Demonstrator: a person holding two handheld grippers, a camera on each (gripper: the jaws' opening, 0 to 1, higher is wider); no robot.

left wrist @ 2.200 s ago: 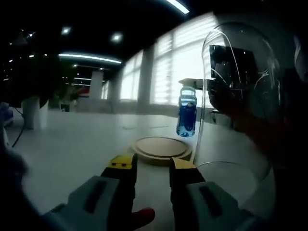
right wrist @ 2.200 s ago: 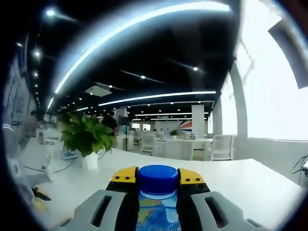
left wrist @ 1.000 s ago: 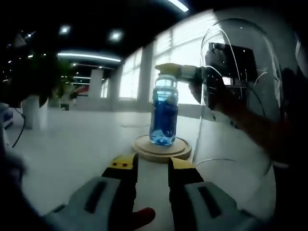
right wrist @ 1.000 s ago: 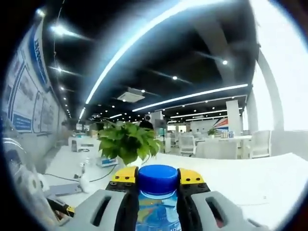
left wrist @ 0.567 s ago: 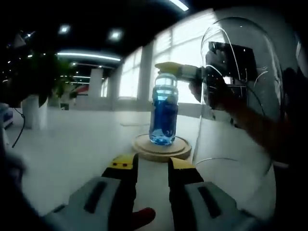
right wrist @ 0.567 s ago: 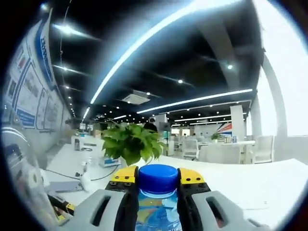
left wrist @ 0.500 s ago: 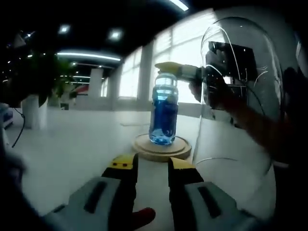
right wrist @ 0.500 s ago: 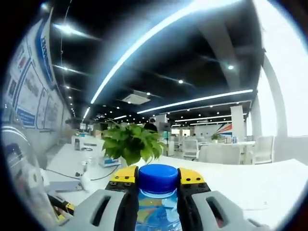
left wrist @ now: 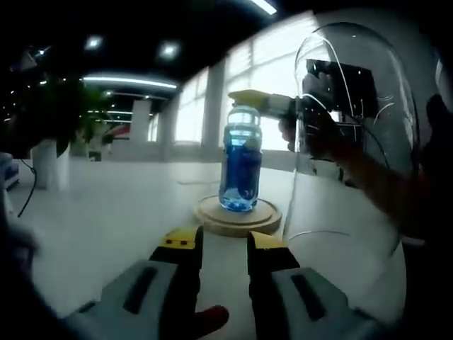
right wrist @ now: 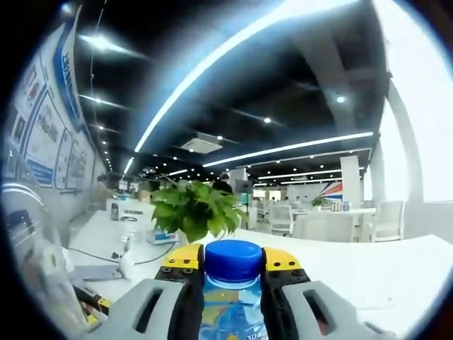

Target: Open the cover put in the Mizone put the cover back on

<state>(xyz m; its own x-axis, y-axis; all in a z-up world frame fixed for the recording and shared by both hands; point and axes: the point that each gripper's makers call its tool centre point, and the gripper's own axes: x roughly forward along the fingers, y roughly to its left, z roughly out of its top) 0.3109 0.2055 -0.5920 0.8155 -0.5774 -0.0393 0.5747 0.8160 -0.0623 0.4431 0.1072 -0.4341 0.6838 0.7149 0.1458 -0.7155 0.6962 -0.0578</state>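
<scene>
Since a couple of seconds ago the Mizone bottle (left wrist: 241,168) has come down out of the air and now stands on the round wooden base (left wrist: 236,216); over the last half second almost nothing shifts. From the left gripper view, the right gripper (left wrist: 249,100) clamps the bottle at its neck, just under the blue cap (right wrist: 233,257), and the right gripper view shows the same grip from behind, jaws tight on either side of the neck. The left gripper (left wrist: 219,242) hangs low in front of the base, jaws a little apart with nothing between them.

By my reckoning the cover is off and the bottle is as good as placed. What remains is letting go of it and putting the glass dome (left wrist: 354,134) back over the base. That dome sits off to the right of the base, on or near the white table (left wrist: 106,205), and I can't make out whether anything holds it. Its far side is cut off, and through its glass the person's hand (left wrist: 311,131) is a dark blur. Whether the bottle's foot rests fully on the wood is hard to tell.
</scene>
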